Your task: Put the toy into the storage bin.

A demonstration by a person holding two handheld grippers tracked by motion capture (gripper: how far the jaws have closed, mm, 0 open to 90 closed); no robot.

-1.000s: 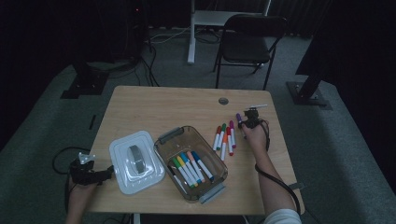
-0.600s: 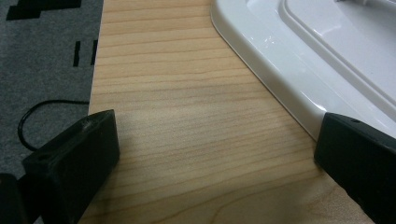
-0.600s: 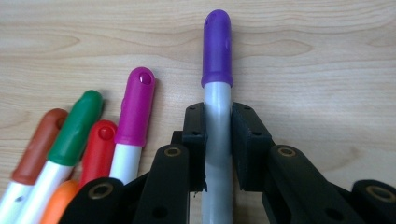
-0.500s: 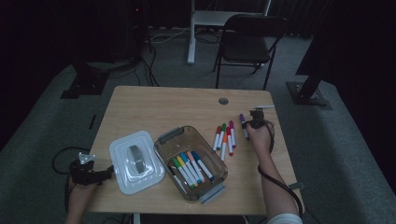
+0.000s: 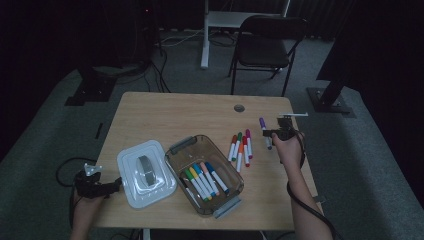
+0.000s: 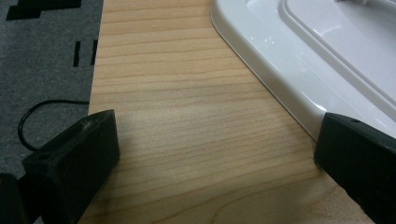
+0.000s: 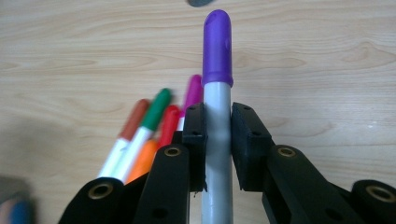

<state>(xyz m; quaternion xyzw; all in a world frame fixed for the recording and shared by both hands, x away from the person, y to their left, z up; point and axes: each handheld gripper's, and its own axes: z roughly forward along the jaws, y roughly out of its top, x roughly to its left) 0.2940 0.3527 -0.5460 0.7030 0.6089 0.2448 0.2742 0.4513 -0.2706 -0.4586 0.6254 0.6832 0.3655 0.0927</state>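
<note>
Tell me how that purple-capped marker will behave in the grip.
The purple-capped marker looks stiff, so it likely won't bend. Its smooth round barrel could slip or swivel between the right gripper's narrow pads. Set down, it would probably roll.

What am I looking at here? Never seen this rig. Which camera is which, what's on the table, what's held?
No robot arm: a person at a table holds a two-jaw gripper in each hand. The high view looks down from above the person's side; the other two come from cameras riding on each gripper, looking along its black jaws.

The right gripper is shut on a purple marker, its pads pressed on the grey barrel, lifted above the wood. The left gripper sits at the near left table edge, jaws open with nothing between them, beside a white lid.

Also on the table: a clear bin with several markers inside, a row of loose markers between the bin and the right gripper, and a small round grommet near the far edge.
</note>
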